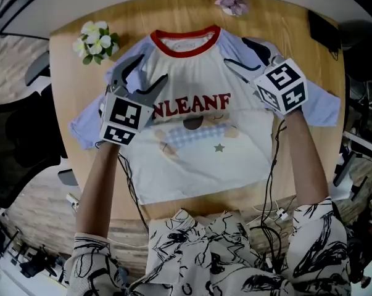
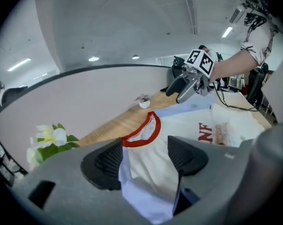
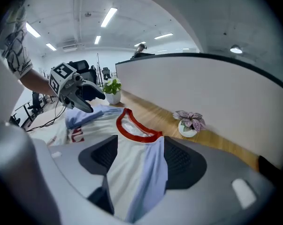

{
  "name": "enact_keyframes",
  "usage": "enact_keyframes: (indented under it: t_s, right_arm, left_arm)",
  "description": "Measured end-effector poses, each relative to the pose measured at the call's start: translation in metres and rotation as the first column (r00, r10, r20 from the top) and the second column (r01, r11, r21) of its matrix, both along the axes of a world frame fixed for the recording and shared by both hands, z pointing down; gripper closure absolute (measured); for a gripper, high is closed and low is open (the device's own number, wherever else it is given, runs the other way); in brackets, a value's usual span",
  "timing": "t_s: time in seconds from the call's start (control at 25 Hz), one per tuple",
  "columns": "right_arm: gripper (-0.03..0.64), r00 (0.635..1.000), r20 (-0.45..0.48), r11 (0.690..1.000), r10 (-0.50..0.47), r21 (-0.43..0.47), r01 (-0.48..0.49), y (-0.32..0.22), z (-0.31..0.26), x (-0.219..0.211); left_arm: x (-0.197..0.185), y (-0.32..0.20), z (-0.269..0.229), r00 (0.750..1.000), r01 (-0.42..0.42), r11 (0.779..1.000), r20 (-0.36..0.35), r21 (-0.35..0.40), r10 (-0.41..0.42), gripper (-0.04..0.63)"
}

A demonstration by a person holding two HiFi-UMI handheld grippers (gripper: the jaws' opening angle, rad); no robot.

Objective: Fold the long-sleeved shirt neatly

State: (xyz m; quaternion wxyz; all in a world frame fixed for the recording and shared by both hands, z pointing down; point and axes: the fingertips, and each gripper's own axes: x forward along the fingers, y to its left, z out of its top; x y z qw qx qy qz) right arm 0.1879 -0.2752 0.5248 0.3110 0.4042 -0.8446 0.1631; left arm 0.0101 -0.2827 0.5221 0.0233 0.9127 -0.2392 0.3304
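Observation:
The shirt [image 1: 198, 134] lies flat and face up on the round wooden table [image 1: 192, 11]. It has a cream body, a red collar [image 1: 186, 47], pale blue sleeves and red letters across the chest. My left gripper [image 1: 142, 79] hangs open above its left shoulder. My right gripper [image 1: 242, 54] hangs open above its right shoulder. In the left gripper view, the jaws of my left gripper [image 2: 143, 158] stand apart with the shirt [image 2: 188, 125] showing below them, not pinched. The right gripper view shows the same for my right gripper [image 3: 139, 158] over the shirt [image 3: 127, 149].
A small pot of white flowers [image 1: 96, 40] stands at the table's back left. A pot with a pink plant [image 1: 233, 4] stands at the back edge. A dark object [image 1: 324, 29] lies at the back right. Cables trail down from both grippers toward the person.

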Motion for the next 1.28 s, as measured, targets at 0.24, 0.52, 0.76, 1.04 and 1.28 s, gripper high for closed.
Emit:
enact_keyframes:
  t_s: [0.24,0.52,0.76,1.04,1.28]
  right_arm:
    - [0.295,0.995,0.064,0.995,0.073,0.062,-0.077,0.074,-0.040,0.012]
    - [0.295,0.981,0.052,0.980,0.189,0.046,-0.191,0.183,-0.047,0.040]
    - [0.294,0.959,0.042,0.960,0.281,-0.032,-0.279,0.260,-0.034,0.052]
    - [0.291,0.941,-0.025,0.929,0.338,-0.148,-0.338,0.365,0.002,0.054]
    - [0.290,0.920,-0.076,0.885,0.384,-0.252,-0.391,0.431,0.051,0.061]
  left_arm:
    - [-0.045,0.062,-0.049,0.983,0.171,0.984,-0.072,0.048,-0.168,0.288]
    - [-0.113,0.164,-0.064,0.944,0.329,0.944,-0.034,0.020,-0.328,0.282]
    - [-0.151,0.247,-0.044,0.910,0.413,0.907,0.005,-0.086,-0.414,0.282]
    - [-0.180,0.329,-0.012,0.908,0.419,0.895,0.074,-0.152,-0.412,0.282]
    - [-0.206,0.388,0.042,0.906,0.419,0.877,0.171,-0.236,-0.387,0.284]
